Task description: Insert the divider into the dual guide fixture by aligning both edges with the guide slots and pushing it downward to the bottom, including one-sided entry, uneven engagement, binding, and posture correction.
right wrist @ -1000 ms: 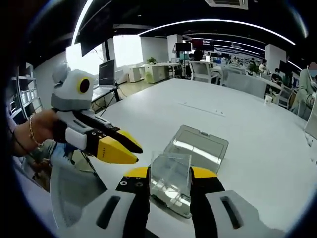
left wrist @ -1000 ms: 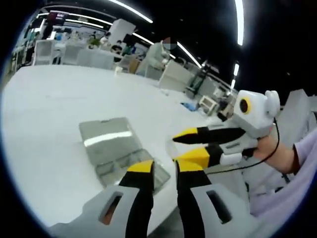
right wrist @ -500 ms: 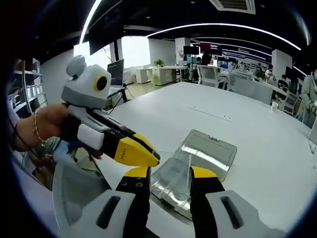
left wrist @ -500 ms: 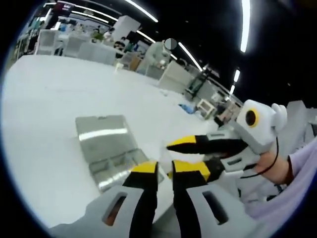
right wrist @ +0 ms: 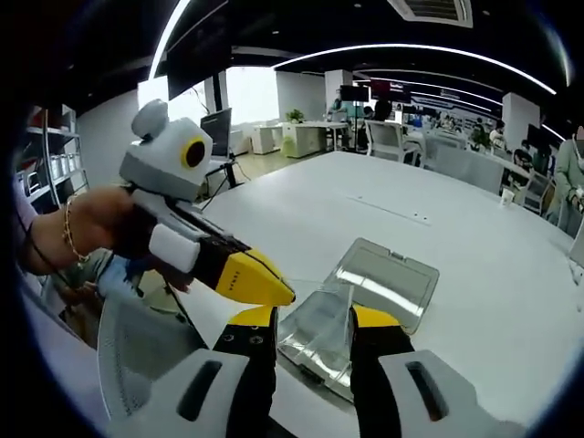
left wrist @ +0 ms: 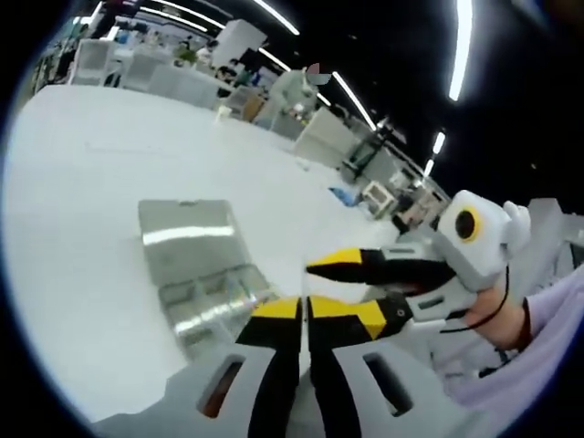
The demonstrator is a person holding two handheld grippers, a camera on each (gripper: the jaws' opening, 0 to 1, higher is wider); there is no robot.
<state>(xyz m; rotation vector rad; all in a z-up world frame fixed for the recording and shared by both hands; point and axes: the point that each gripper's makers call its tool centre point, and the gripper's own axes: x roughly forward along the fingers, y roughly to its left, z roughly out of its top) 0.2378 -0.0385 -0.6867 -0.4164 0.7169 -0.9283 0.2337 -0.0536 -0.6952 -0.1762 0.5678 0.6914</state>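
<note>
Risk of one-sided binding is judged likely: the clear divider (right wrist: 315, 319) is clamped between the right gripper (right wrist: 313, 317) jaws just above the open box (right wrist: 383, 278) on the table (right wrist: 474, 237), tilted, while the left gripper (left wrist: 304, 307) is closed empty beside it.

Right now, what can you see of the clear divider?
The clear divider is a thin transparent plastic sheet standing roughly upright between the right gripper's jaws, its lower edge down in the clear compartment box on the white table. The closed left gripper sits at its upper corner.
</note>
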